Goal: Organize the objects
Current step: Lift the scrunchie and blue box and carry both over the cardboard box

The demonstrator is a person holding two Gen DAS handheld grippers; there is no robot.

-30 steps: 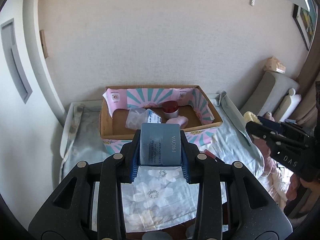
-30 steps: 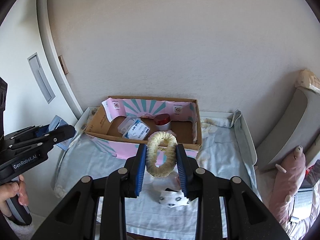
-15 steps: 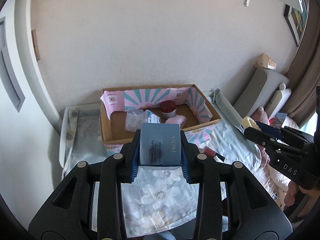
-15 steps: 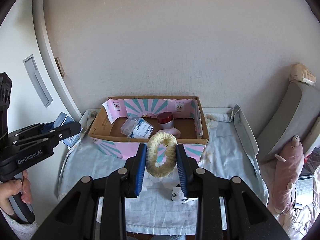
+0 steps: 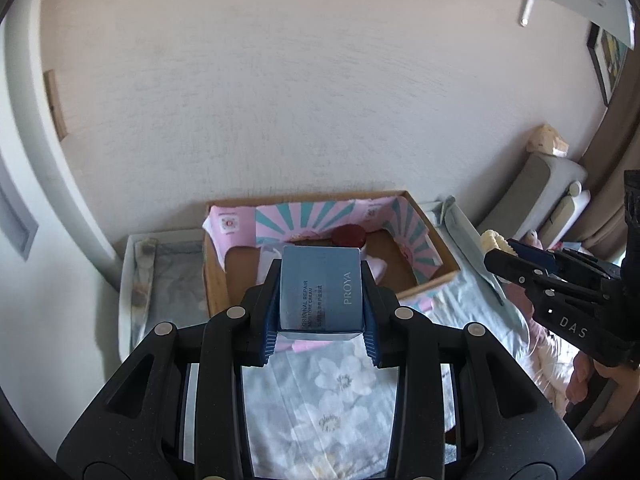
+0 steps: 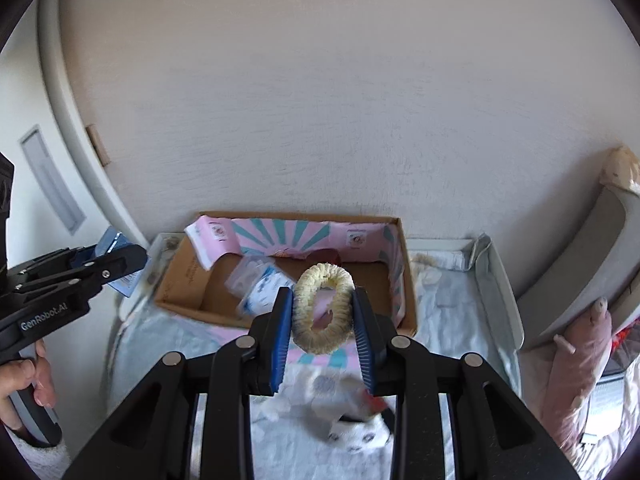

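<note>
Red-lidded jar (image 5: 349,235) inside cardboard box (image 5: 434,276)

soft daylight from the right, fisheye-curved dark corners, motion blur low down

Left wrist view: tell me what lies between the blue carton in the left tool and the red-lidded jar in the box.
Mostly hidden by the blue carton; only a pink item shows beside it, before the red-lidded jar.
</note>
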